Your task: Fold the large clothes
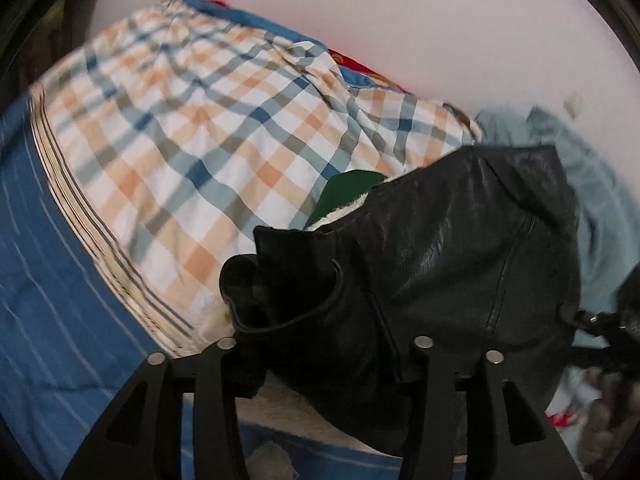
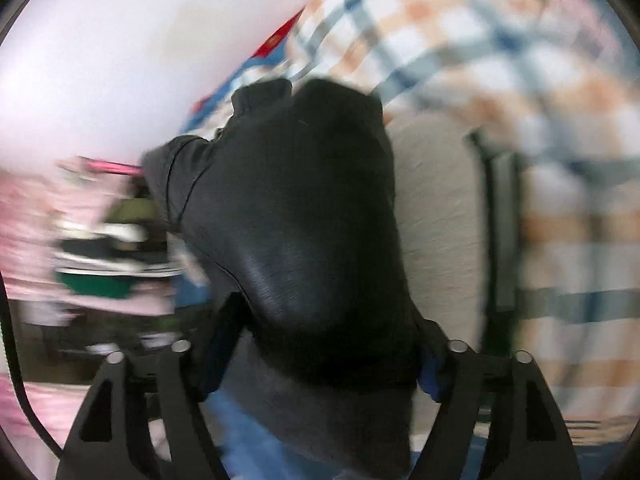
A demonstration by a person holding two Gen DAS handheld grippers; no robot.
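A black leather jacket (image 1: 432, 264) with a cream fleece lining fills the lower right of the left wrist view, bunched and lifted over the bed. My left gripper (image 1: 320, 364) is shut on its lower edge. In the right wrist view the same jacket (image 2: 296, 216) hangs in a thick black fold straight ahead, and my right gripper (image 2: 320, 364) is shut on it. The cream lining (image 2: 436, 216) shows to the right of the fold. The fingertips of both grippers are hidden by the leather.
A checked orange, blue and white quilt (image 1: 192, 128) lies on a blue striped sheet (image 1: 52, 288). A pale blue garment (image 1: 592, 168) lies at the right by the white wall (image 1: 400, 20). A blurred pile of pink and green clothes (image 2: 80, 256) sits at the left.
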